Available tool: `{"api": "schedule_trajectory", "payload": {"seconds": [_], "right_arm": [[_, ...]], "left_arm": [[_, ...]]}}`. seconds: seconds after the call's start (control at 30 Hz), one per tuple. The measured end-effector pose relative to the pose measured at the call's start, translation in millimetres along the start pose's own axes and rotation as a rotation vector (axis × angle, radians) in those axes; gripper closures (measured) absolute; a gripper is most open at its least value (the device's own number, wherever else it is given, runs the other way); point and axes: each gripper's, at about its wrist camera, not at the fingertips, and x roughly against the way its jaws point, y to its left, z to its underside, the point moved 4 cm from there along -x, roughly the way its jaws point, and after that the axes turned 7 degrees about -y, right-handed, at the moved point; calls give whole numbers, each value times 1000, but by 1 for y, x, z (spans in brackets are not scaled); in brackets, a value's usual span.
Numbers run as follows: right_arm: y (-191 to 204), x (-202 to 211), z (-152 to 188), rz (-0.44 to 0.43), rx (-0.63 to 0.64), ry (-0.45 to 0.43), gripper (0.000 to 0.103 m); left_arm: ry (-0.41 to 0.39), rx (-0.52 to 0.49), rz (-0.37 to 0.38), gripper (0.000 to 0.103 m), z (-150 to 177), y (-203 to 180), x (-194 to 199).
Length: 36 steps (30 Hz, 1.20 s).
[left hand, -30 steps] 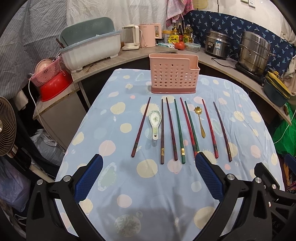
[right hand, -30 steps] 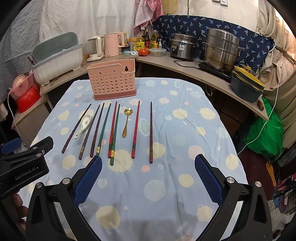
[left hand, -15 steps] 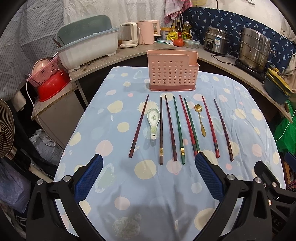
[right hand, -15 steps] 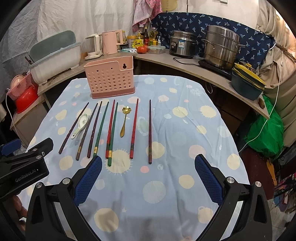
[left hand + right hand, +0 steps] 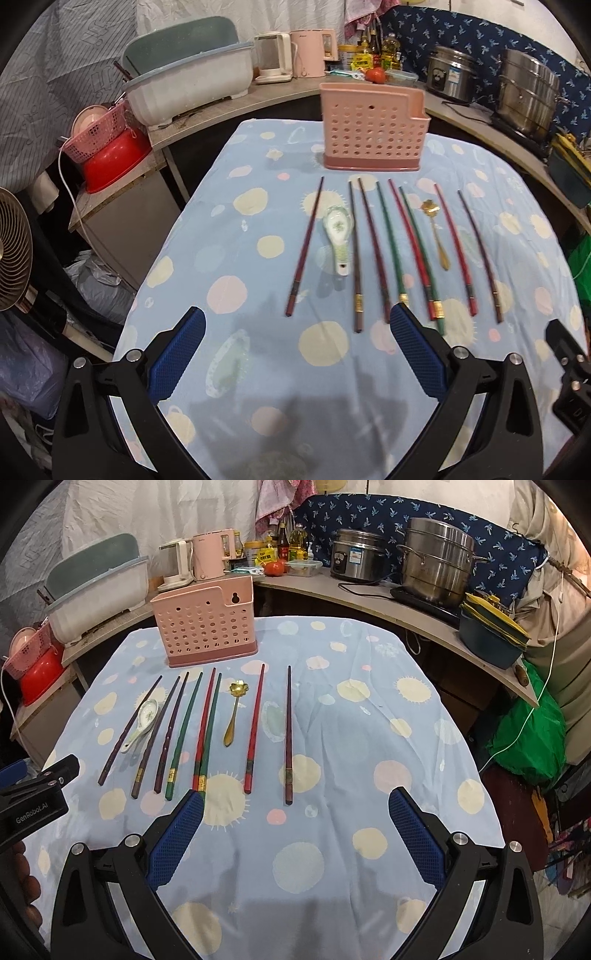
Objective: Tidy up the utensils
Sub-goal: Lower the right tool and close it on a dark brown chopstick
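Eight chopsticks (image 5: 288,734) lie on the table. Two spoons: one white (image 5: 142,720), one gold (image 5: 233,713). One pink holder (image 5: 205,624).

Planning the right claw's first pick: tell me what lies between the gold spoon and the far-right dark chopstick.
One red chopstick lies between the gold spoon and the dark chopstick, apart from both; the rest is bare cloth. Clearest in the right wrist view.

Table covering: thin pale-blue cloth with pastel dots (image 5: 332,709), matt, faintly creased. Perforated pink plastic utensil caddy (image 5: 207,627) at far side, smooth, dull sheen. Lacquered-looking chopsticks in dark brown, green and red (image 5: 201,734), glossy, some with gold bands. White ceramic soup spoon (image 5: 338,230), glazed. Small gold metal spoon (image 5: 233,712), shiny. Gripper pads of textured blue rubber (image 5: 173,845), black matt plastic frames. Far right: polished steel pots (image 5: 436,557).
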Motion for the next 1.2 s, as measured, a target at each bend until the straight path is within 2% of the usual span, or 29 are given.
{"api": "schedule_trajectory", "payload": {"seconds": [0.2, 0.43, 0.53, 0.67, 0.83, 0.93, 1.07, 1.2], "right_arm": [[-1, -27, 7, 18, 1, 34, 7], [-1, -56, 1, 38, 0, 41, 7], [-2, -68, -2, 45, -4, 42, 7], [-2, -84, -4, 46, -12, 54, 8], [3, -103, -1, 36, -11, 81, 19], [5, -112, 2, 23, -16, 96, 27], [6, -121, 7, 7, -27, 120, 41], [4, -127, 13, -4, -44, 142, 55]], "left_arm": [[27, 25, -49, 8, 3, 19, -32], [54, 4, -35, 8, 4, 16, -64], [76, 7, -14, 15, 6, 15, -77], [99, 0, 7, 20, 9, 10, -91], [128, 0, 31, 37, 14, 10, -102], [137, 10, 38, 42, 17, 13, -107], [139, 12, 51, 50, 19, 13, -111], [130, 5, 77, 62, 19, 9, -111]]}}
